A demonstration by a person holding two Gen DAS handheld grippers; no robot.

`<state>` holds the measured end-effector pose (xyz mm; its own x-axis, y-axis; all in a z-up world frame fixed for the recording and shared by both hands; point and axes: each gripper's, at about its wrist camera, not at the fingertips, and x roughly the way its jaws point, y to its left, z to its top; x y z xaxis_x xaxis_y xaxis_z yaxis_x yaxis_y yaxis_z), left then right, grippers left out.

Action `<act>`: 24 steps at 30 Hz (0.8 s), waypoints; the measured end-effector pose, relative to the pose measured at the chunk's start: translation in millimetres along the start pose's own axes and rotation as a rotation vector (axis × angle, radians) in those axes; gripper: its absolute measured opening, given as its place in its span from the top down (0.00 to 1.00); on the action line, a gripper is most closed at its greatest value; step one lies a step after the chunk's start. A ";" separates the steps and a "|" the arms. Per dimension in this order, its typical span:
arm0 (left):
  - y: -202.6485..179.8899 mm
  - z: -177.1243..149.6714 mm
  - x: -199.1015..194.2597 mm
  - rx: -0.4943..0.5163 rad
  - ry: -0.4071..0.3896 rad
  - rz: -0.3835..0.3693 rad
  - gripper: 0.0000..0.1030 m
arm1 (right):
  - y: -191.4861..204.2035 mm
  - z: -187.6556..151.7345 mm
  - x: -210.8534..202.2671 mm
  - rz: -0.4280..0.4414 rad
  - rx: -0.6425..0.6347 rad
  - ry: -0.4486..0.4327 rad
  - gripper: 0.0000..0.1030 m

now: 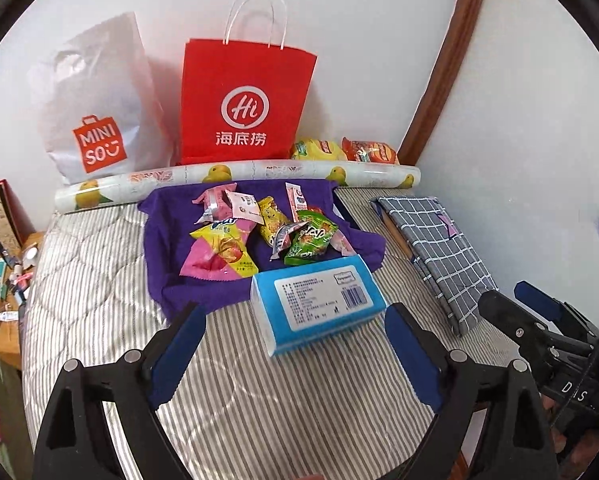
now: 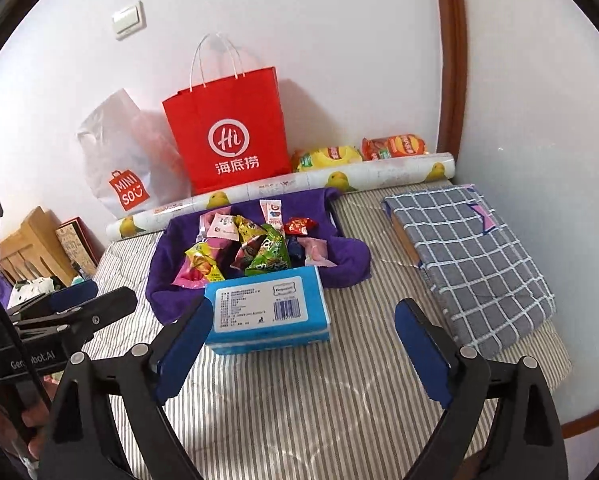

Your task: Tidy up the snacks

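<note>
both claws gape wide and hold nothing: left claw [image 1: 295, 344], right claw [image 2: 303, 340]. the snack packets [image 1: 259, 232] sit piled on a purple cloth [image 1: 167, 256] on the striped bed [image 1: 259, 400] (blue tissue pack [image 1: 319, 308] just in front).

1. The mattress [image 1: 99, 280] fills the lower and middle frame in both views.
2. The cloth [image 1: 167, 240] lies at frame centre on the mattress.
3. The snack packets [image 1: 259, 232] lie in a loose pile on the cloth.
4. The tissue pack [image 1: 319, 304] lies just below the pile, overlapping the cloth's lower edge.
5. The folded checked cloth [image 1: 439, 248] lies right of centre on the mattress, apart from the cloth.
6. The paper roll [image 1: 235, 176] lies across the mattress above the cloth.
7. Behind the roll, against the wall: plastic bag [image 1: 95, 112] upper left, paper bag [image 1: 243, 96] to its right, two chip bags [image 1: 343, 149] further right.
</note>
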<state>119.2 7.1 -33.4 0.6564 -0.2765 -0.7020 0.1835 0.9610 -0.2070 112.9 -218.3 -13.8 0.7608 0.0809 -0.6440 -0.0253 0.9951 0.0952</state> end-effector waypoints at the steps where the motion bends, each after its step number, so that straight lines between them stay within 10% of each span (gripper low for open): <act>1: -1.7 -3.8 -4.7 0.004 -0.013 0.014 0.11 | -0.1 -2.2 -3.8 -0.005 -0.002 0.000 0.10; 24: -51.1 -55.9 -70.0 0.055 -0.109 0.136 0.09 | -20.8 -60.1 -71.8 -0.060 -0.015 -0.036 0.00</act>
<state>22.9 -23.1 -11.8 0.7529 -0.1440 -0.6422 0.1253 0.9893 -0.0750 19.9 -241.5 -15.1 0.7842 0.0190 -0.6203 0.0117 0.9989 0.0454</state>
